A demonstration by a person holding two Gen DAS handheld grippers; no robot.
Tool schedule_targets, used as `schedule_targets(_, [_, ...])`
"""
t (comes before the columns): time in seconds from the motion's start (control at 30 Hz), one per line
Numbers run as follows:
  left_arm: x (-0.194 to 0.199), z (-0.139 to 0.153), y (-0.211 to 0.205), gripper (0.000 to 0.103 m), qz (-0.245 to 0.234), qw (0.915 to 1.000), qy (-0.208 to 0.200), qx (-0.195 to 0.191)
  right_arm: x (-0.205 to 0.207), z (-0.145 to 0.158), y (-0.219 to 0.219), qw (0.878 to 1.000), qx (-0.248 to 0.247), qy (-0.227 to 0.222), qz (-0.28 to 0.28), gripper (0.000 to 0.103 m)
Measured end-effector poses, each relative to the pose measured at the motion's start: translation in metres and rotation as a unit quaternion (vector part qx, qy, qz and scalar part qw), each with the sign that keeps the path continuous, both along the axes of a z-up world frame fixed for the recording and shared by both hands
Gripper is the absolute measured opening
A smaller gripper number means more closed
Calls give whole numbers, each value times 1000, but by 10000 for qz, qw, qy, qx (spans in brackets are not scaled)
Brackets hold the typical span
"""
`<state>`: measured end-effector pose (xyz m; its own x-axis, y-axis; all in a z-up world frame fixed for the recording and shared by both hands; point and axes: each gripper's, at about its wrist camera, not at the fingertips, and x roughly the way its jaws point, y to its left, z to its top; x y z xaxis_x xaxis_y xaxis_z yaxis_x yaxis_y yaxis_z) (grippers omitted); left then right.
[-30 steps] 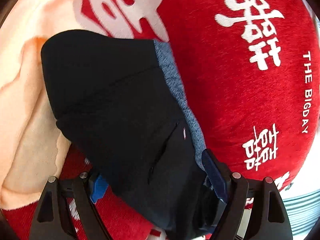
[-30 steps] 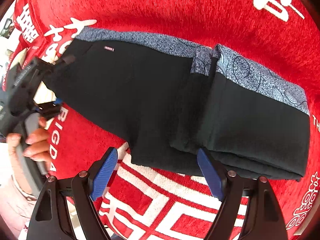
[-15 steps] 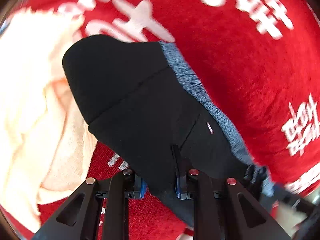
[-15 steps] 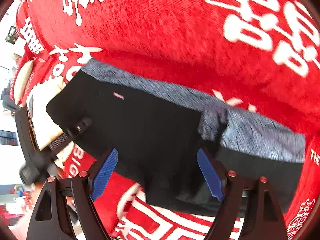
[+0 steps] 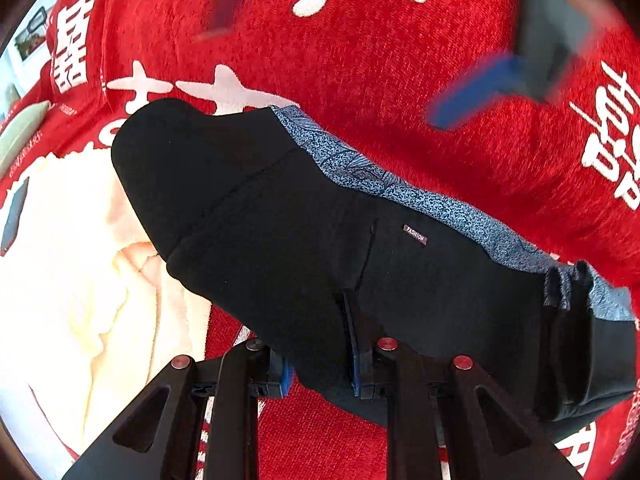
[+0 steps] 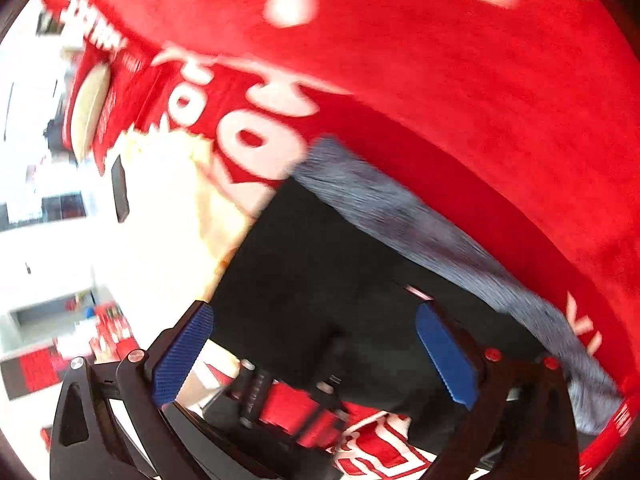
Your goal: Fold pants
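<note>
We saw the black pants [image 5: 304,248] lying folded on a red blanket [image 5: 392,80] with white signs on it. A blue-grey waistband [image 5: 404,190] ran along the far edge, and a cream towel [image 5: 80,280] lay beside them. Our left gripper [image 5: 320,368] had its jaws pinched tight on the near edge of the pants. Our right gripper [image 6: 316,360] had just been opening its jaws, and they stood wide over the pants, with nothing held. That view was blurry.
</note>
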<state>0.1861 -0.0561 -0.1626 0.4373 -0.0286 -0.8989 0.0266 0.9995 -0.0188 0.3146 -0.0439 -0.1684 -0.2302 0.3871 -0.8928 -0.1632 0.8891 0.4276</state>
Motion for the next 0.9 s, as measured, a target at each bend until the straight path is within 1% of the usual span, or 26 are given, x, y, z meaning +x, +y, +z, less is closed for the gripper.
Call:
schedule_targets(0.03, [-1, 0, -1, 22, -39, 10000, -13, 47, 4, -3, 19, 9996, -47, 103, 241, 102])
schedule_targets(0.1, [-3, 1, -6, 22, -159, 9997, -56, 171, 6, -10, 48, 9976, -213, 170, 638, 102])
schedule_targets(0.17, [-6, 1, -7, 22, -271, 9991, -118, 299, 5, -22, 80, 9907, -503, 286, 1232, 102])
schedule_targets(0.27, [-9, 3, -12, 22, -350, 9984, -169, 410, -4, -44, 107, 9790, -829, 578, 1769, 102])
schedule_targets(0.3, [-9, 4, -13, 22, -360, 9983, -180, 429, -7, -52, 110, 9754, -935, 692, 1871, 102])
schedule_targets(0.37, [-10, 5, -14, 22, -360, 9982, -186, 440, -13, -61, 109, 9716, -1150, 737, 1933, 99])
schedule_targets(0.4, [-10, 5, -14, 22, -367, 9982, -146, 445, -14, -62, 107, 9711, -1201, 707, 1939, 84])
schedule_targets(0.43, [-11, 3, -14, 22, -359, 9982, -111, 462, -14, -61, 101, 9733, -1155, 657, 1869, 68])
schedule_targets(0.47, [-12, 2, -13, 22, -357, 9982, -91, 471, -12, -56, 91, 9787, -987, 599, 1695, 53])
schedule_targets(0.5, [-12, 2, -13, 22, -375, 9980, -91, 494, -10, -52, 85, 9826, -829, 561, 1563, 23])
schedule_targets(0.53, [-14, 5, -13, 22, -435, 9977, -149, 497, -9, -46, 76, 9867, -665, 461, 1410, 19])
schedule_targets(0.6, [-16, 12, -16, 22, -516, 9975, -218, 440, -14, -29, 54, 9910, -434, 133, 1256, 17])
schedule_targets(0.7, [-22, 28, -27, 22, -691, 9961, -356, 419, -23, -9, 26, 9953, -36, -169, 952, 17])
schedule_targets(0.8, [-30, 43, -38, 22, -840, 9948, -445, 374, -35, 12, -9, 9965, 349, -399, 644, 17])
schedule_targets(0.9, [-35, 63, -53, 22, -1068, 9920, -578, 335, -46, 37, -42, 9945, 718, -667, 359, 17])
